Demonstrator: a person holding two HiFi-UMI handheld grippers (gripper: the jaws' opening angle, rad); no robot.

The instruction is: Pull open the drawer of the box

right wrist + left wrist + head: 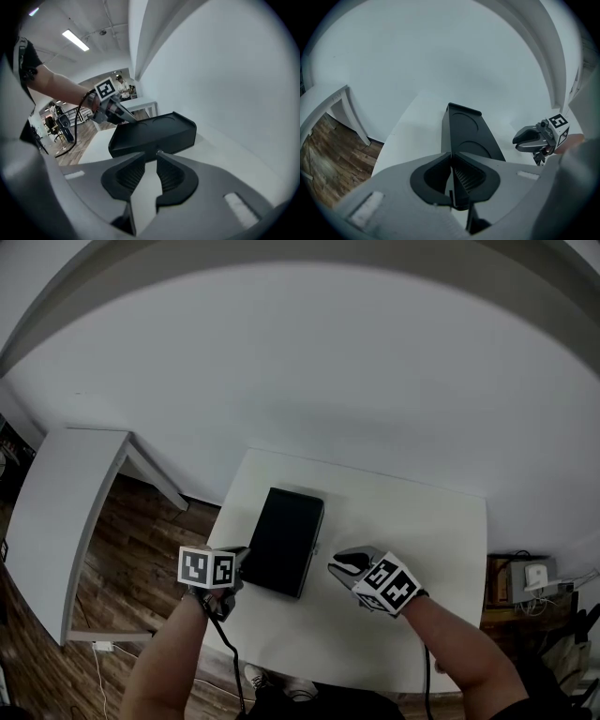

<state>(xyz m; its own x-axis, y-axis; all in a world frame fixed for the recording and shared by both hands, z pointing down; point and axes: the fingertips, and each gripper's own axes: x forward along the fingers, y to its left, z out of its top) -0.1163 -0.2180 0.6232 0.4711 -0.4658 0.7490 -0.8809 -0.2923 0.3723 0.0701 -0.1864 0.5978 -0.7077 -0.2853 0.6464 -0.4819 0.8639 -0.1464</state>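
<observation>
At the left, the left gripper [240,559] sits at the near left corner of the box [284,538], its jaws drawn almost together. They appear to pinch the raised rim [464,108] there rather than the body. That hold looks slight. A grip on one corner gives little resistance to turning, so a pull on the drawer could swing the box around that point or slip the rim out of the pads. The box itself lies flat in the middle of the white table [441,549], its long axis running away from the person. It is closed, and no drawer front or handle can be made out on the side facing the right. The smooth tabletop offers little friction, so the whole box may slide instead of the drawer coming out. To the right, the right gripper [150,157] has its jaws partly apart with only bare table between them, and its tips are just short of the box's side wall. If they close there they could catch nothing, or nip the wall and skid off.
</observation>
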